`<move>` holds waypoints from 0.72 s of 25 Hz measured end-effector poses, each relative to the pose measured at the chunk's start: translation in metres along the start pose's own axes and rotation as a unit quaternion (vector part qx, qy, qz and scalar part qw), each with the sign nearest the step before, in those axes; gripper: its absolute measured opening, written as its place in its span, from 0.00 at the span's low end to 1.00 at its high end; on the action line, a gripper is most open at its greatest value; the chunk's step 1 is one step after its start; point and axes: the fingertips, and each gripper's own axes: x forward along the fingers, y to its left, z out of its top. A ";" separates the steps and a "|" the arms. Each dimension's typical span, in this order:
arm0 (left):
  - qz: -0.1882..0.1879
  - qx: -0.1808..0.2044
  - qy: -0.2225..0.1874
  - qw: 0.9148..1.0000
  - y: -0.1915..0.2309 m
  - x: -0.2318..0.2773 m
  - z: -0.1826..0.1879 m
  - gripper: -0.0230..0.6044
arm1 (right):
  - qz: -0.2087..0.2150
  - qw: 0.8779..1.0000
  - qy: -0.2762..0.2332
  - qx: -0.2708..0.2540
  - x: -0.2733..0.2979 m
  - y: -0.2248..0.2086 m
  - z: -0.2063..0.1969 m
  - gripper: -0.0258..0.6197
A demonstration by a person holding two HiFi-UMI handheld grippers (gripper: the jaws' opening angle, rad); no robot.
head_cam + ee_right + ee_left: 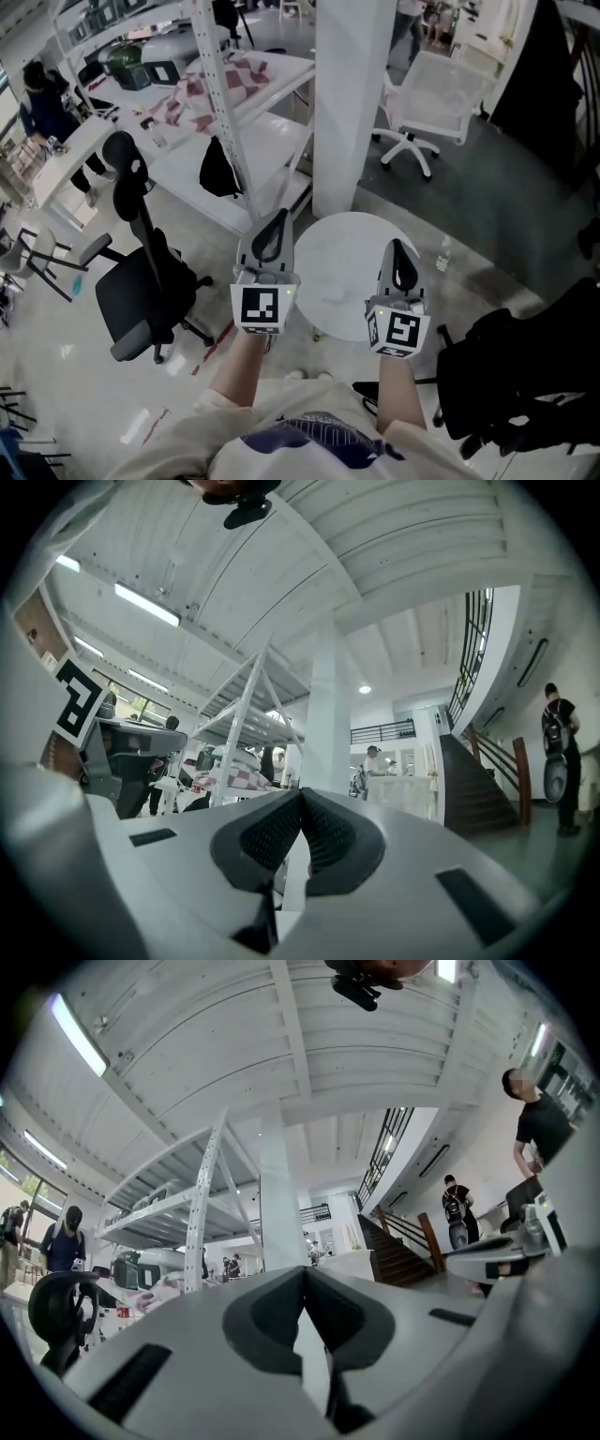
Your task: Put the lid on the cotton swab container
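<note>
No cotton swab container or lid shows in any view. In the head view both grippers are held up side by side over a small round white table (342,267) whose top looks bare. The left gripper (272,232) is over the table's left edge and the right gripper (402,259) over its right edge. Both point away from me and upward, so both gripper views look out at the ceiling and the room. In its own view the left gripper (303,1277) has its jaws pressed together with nothing between them. The right gripper (302,796) is likewise shut and empty.
A white pillar (352,103) rises just behind the table. A black office chair (141,291) stands to the left, a white chair (436,103) at the back right, and a black chair (525,384) at the near right. A white shelf rack (225,103) stands at the back left.
</note>
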 end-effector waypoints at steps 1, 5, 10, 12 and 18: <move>-0.002 0.004 -0.002 1.000 -0.002 0.003 0.001 0.03 | 0.001 1.000 0.000 -0.004 0.002 0.000 0.001 0.05; -0.013 0.014 -0.007 1.000 -0.014 0.014 0.005 0.03 | 0.009 1.000 -0.005 -0.016 0.011 0.001 0.007 0.05; -0.034 0.022 -0.008 0.999 -0.028 0.023 0.009 0.03 | 0.018 0.999 -0.009 -0.027 0.017 0.006 0.014 0.05; -0.040 0.023 -0.006 0.999 -0.031 0.025 0.009 0.03 | 0.020 0.999 -0.008 -0.028 0.018 0.008 0.015 0.05; -0.050 0.031 0.000 0.998 -0.037 0.026 0.005 0.03 | 0.022 0.999 0.000 -0.025 0.020 0.011 0.012 0.05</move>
